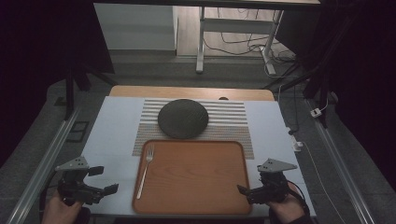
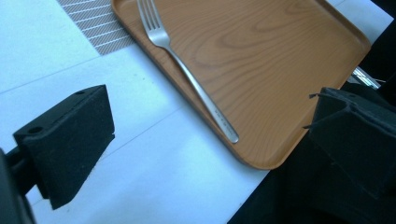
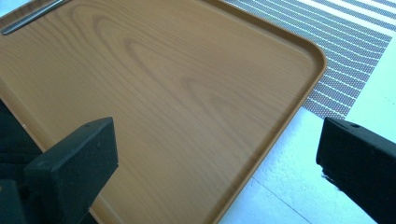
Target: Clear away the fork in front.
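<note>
My left gripper [image 1: 103, 180] and right gripper [image 1: 244, 191] flank the wooden tray [image 1: 196, 179] on the white table [image 1: 112, 135], fingers apart, empty; a fork [image 1: 145, 170] lies in the tray, a dark plate [image 1: 182, 118] beyond it.

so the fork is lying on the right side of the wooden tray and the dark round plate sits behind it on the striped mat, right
Not quite: the fork lies along the left side of the wooden tray, not the right, tines pointing away from the person. The high view shows this. The rest holds: the dark round plate sits behind the tray on the striped mat.
</note>
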`<state>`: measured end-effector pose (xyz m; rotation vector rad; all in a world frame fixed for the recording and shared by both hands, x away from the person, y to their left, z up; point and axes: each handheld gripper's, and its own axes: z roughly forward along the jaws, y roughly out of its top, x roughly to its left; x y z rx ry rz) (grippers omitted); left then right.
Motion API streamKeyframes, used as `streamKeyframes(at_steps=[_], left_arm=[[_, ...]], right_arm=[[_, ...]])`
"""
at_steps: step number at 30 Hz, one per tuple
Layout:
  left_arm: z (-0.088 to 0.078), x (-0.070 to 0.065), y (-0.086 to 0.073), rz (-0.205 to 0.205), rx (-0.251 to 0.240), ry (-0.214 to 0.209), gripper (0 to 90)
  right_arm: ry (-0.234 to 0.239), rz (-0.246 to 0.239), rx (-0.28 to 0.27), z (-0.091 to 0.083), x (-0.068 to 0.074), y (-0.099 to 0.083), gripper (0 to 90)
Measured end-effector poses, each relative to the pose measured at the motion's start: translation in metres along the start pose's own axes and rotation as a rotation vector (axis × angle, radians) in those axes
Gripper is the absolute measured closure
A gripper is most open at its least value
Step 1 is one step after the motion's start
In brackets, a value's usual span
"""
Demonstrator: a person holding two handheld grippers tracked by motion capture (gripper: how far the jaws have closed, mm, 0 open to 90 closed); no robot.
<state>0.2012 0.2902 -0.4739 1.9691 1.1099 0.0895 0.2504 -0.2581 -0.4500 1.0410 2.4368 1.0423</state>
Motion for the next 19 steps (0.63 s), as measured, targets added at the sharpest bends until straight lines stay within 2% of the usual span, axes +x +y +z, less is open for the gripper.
streamKeyframes(at_steps=[8,12,19], left_arm=[[-0.0034,0.0020,-0.0071,-0.012,0.028,0.036,0.0],[-0.0032,0.0017,-0.0086,-0.022,0.058,0.064,0.0],[-0.0016,0.0029,-0.0066,-0.043,0.070,0.063,0.0]], right_arm=[[-0.001,0.005,0.002,-0.0001,-0.0002,0.0001,0.0],[0.000,0.003,0.001,0.0000,-0.0001,0.0003,0.0],[0.000,0.004,0.002,0.0007,-0.0004,0.0003,0.0]])
